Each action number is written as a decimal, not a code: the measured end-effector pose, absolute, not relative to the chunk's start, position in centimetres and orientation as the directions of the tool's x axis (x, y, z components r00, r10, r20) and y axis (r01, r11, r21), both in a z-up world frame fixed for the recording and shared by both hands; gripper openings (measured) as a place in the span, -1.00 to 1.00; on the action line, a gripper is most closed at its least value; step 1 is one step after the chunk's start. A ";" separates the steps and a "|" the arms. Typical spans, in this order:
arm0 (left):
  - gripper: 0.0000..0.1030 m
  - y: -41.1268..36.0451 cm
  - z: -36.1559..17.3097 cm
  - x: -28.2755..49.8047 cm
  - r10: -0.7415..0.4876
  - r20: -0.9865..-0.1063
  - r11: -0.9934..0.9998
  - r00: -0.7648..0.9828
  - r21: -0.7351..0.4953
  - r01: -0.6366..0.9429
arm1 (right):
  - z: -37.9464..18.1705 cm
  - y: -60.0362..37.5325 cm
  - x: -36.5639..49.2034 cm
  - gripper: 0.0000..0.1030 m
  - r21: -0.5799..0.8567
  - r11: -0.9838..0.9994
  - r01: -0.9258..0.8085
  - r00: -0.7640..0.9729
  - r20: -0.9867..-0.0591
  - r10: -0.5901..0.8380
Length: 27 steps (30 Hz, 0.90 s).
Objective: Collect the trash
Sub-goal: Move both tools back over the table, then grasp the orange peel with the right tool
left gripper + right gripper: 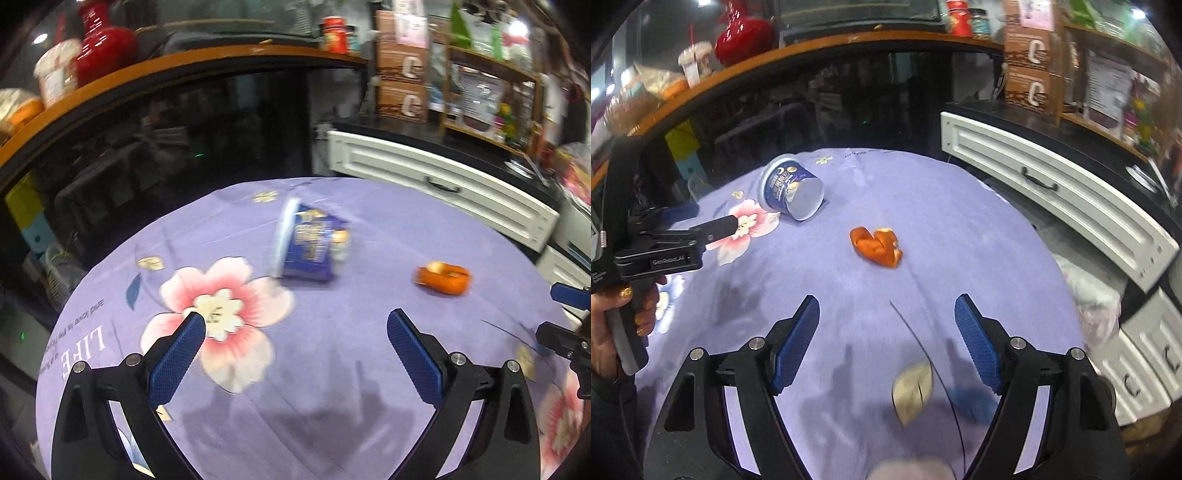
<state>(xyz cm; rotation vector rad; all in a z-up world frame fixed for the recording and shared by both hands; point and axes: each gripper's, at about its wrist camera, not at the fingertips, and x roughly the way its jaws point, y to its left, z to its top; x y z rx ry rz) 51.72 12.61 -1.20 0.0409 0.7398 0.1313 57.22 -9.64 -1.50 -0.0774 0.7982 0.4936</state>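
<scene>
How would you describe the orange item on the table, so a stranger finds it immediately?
Look at the purple flowered tablecloth. Near its middle, right of the tipped blue cup, lies a curled orange peel. It is the only orange, flat scrap there.

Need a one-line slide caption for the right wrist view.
Open right gripper above purple floral tablecloth, orange peel and tipped blue cup ahead.

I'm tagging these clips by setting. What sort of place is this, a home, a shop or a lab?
Probably a home, perhaps a kitchen or dining corner, though the crowded shelves could suit a small shop. A floral purple tablecloth covers the table, white drawer cabinets stand beside it, and a wooden shelf holds a red vase.
</scene>
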 end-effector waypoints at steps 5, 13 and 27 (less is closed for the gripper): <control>0.89 14.2 -1.9 52.5 0.108 -0.684 0.993 0.721 0.039 -0.112 | -3.5 -5.9 60.6 0.47 0.040 0.869 -0.493 0.570 -0.740 0.357; 0.89 14.0 -3.0 53.2 0.089 -0.705 0.994 0.703 0.013 -0.112 | -6.1 -2.3 64.7 0.31 -0.029 0.861 -0.507 0.557 -0.774 0.302; 0.89 13.9 -3.4 53.3 0.083 -0.694 0.993 0.715 -0.002 -0.116 | -6.1 -2.6 64.6 -0.39 0.006 0.878 -0.478 0.560 -0.768 0.310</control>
